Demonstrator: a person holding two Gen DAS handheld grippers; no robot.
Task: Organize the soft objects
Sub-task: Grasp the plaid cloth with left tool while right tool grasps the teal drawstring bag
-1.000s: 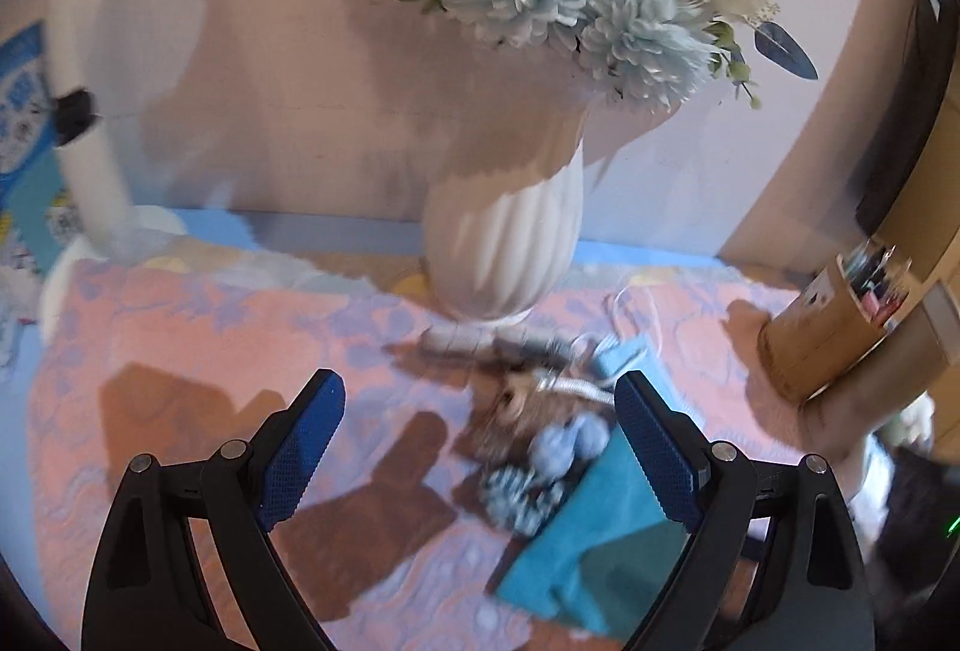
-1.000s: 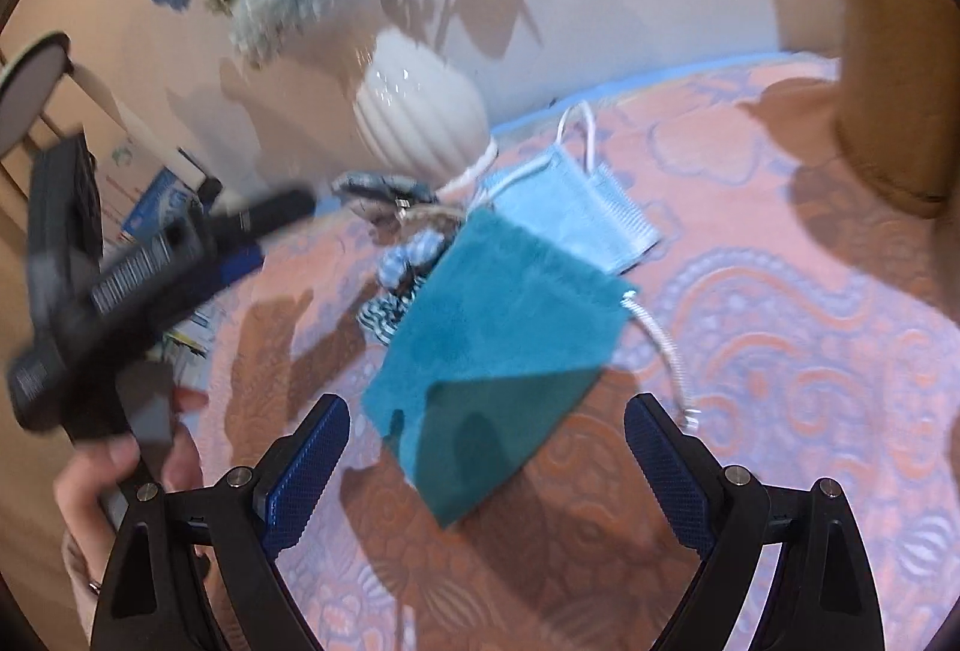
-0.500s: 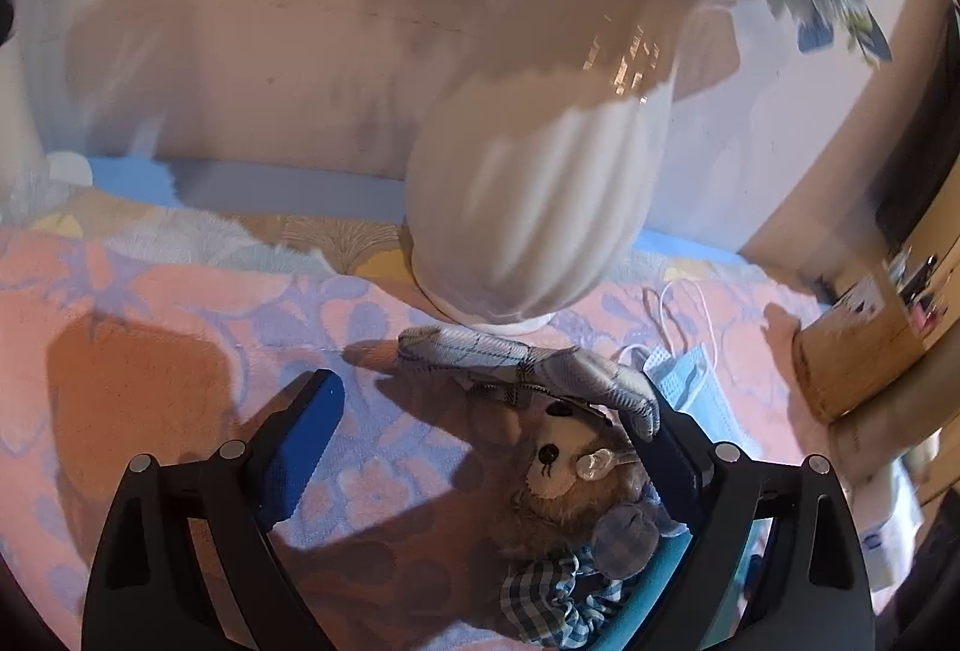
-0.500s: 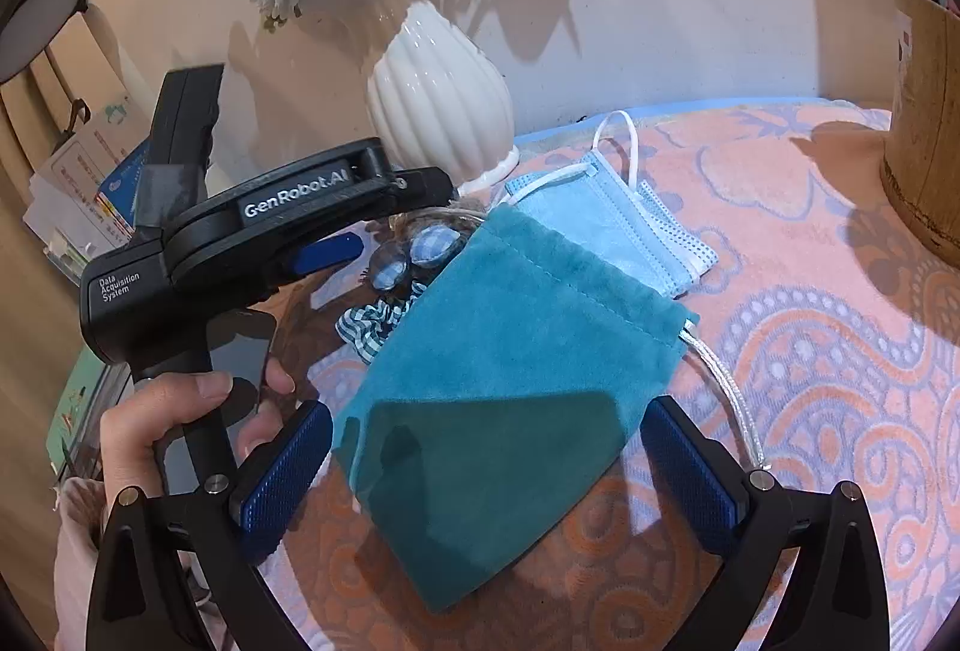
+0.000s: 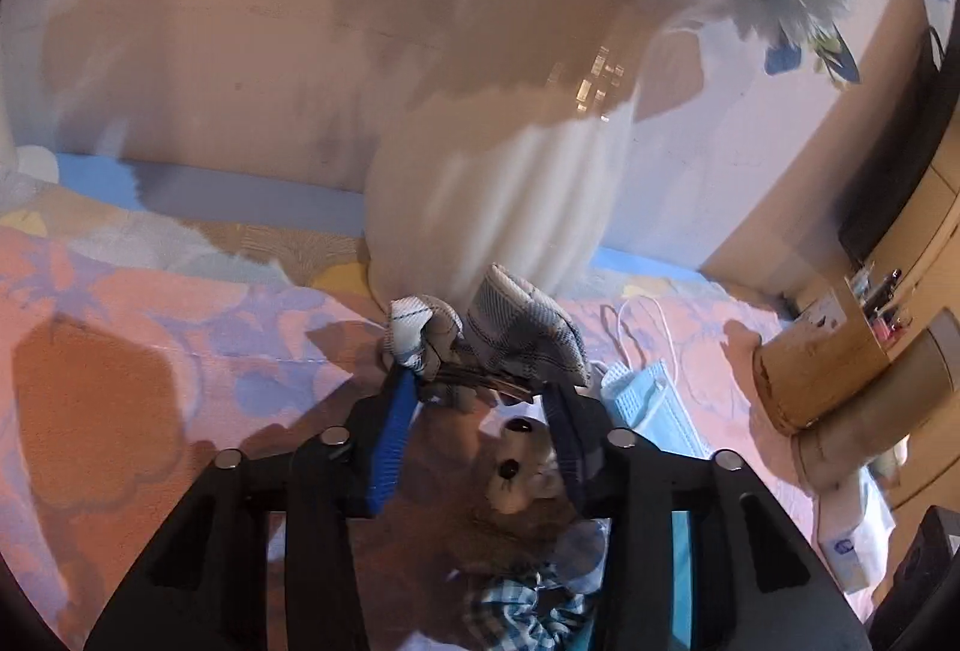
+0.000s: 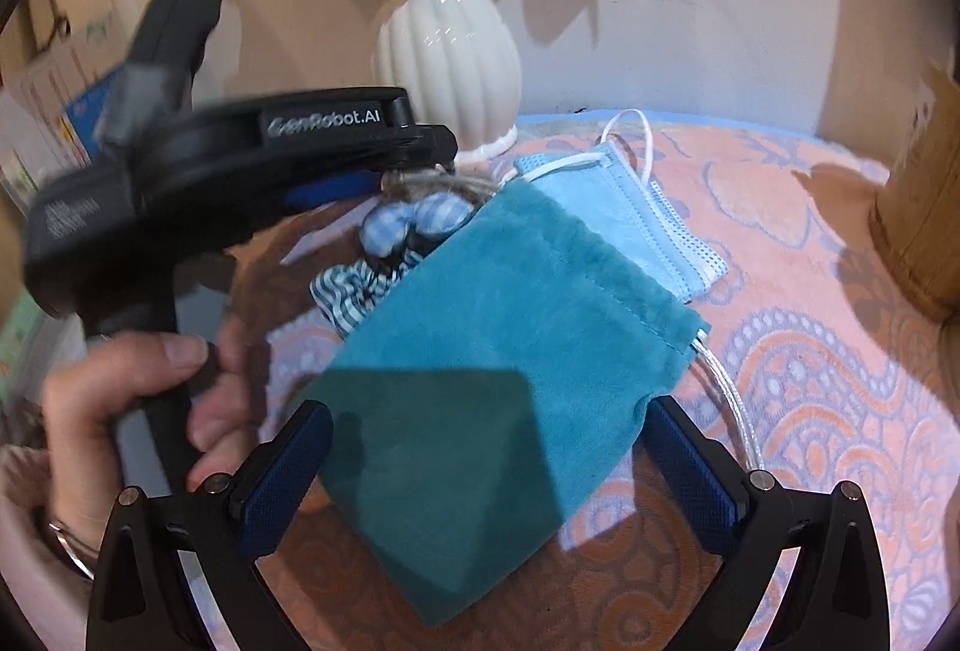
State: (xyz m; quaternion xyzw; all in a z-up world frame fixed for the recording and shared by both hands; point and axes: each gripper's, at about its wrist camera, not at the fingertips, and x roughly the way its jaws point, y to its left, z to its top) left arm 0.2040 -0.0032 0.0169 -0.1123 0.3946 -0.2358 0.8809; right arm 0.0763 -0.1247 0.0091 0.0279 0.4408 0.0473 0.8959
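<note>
We see a pink floral tabletop cloth [image 6: 810, 291] against a beige wall, white ribbed vase [image 6: 450, 57] at its back edge. Left gripper [image 5: 480, 393] reads "GenRobot.AI"; its jaws pinch the plaid-eared plush toy [image 5: 516, 339] by the vase, body partly hidden. Right gripper [image 6: 489, 462] jaws are spread over the teal pouch [image 6: 510, 327], beside the face mask [image 6: 624, 213].

Plush bear [image 5: 516, 477] beside teal pouch [image 6: 498, 351], mask [image 6: 624, 207].

Warm dim light, hard shadows, motion blur, fisheye-warped edges.
</note>
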